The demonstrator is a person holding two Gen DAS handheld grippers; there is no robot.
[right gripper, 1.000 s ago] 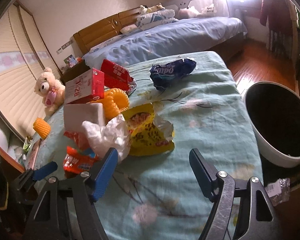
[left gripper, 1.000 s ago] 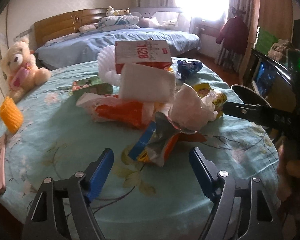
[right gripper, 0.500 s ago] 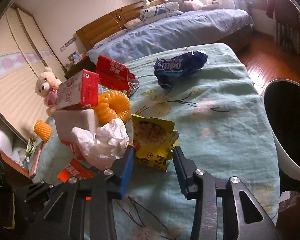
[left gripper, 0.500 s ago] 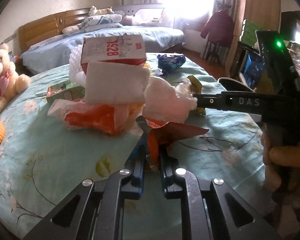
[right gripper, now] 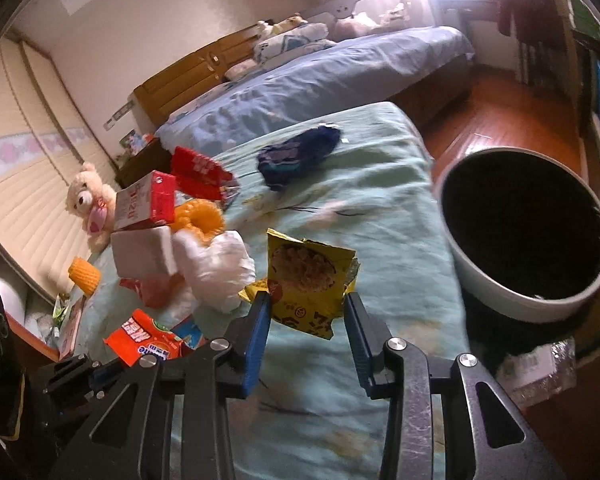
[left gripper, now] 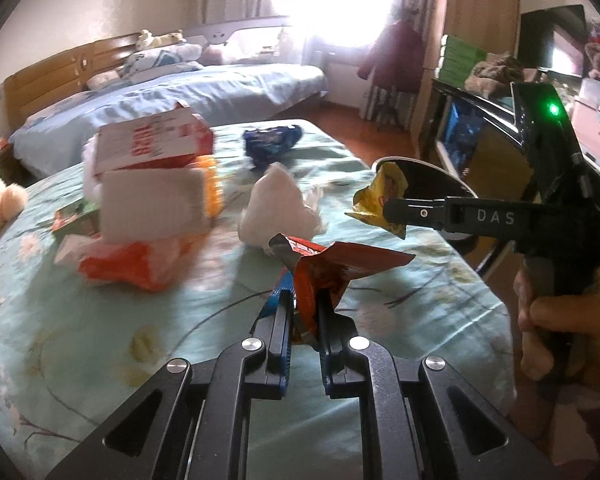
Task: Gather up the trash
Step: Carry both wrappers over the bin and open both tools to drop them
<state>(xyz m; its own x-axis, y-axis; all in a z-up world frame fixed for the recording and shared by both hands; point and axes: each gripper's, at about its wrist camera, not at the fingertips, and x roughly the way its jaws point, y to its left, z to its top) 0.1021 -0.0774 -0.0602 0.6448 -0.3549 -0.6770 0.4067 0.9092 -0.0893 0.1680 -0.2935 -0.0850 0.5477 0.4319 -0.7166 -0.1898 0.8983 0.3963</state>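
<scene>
Both grippers hold wrappers above the desk.
Our left gripper (left gripper: 303, 312) pinches the orange-red wrapper (left gripper: 332, 268); our right gripper (right gripper: 306, 320) clamps the yellow snack bag (right gripper: 306, 276), just beside the bin (right gripper: 516, 304). Other trash lies on the teal cloth (right gripper: 380, 220).

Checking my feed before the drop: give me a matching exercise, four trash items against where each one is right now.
Items:
1. orange wrapper
2. yellow snack bag
3. dark blue bag
4. white crumpled tissue

Places:
A. lying alone at the far end of the bedspread
B. pinched in the left gripper
C. on the bedspread beside the pile
D. clamped in the right gripper, lifted

Pairs: 1-B, 2-D, 3-A, 4-C
</scene>
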